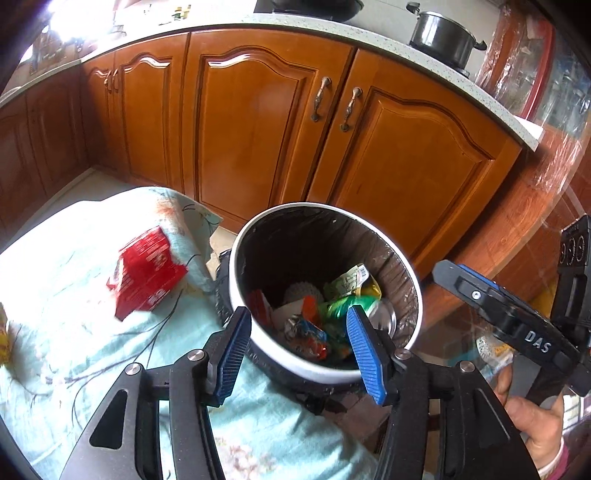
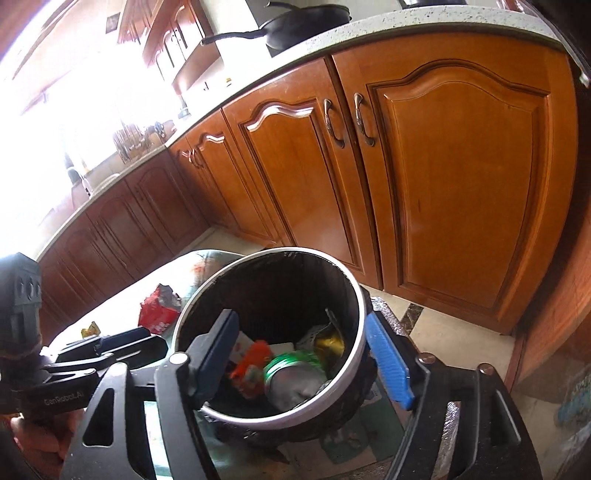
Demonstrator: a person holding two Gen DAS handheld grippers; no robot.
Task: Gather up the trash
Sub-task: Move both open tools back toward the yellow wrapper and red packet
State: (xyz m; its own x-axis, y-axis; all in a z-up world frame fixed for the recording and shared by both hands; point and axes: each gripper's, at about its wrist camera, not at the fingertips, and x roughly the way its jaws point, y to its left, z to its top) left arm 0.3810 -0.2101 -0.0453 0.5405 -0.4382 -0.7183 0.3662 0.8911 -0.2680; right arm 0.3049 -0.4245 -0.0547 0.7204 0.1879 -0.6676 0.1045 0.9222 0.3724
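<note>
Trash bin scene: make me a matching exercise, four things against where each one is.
Things:
1. red carton
2. green can
3. black pot
4. black pan

Places:
A. on the countertop, seen from the right wrist
B. on the pale floral cloth beside the trash bin
C. inside the trash bin
D. on the countertop at the upper right of the left wrist view

Pairs: 1-B, 2-C, 3-D, 4-A
</note>
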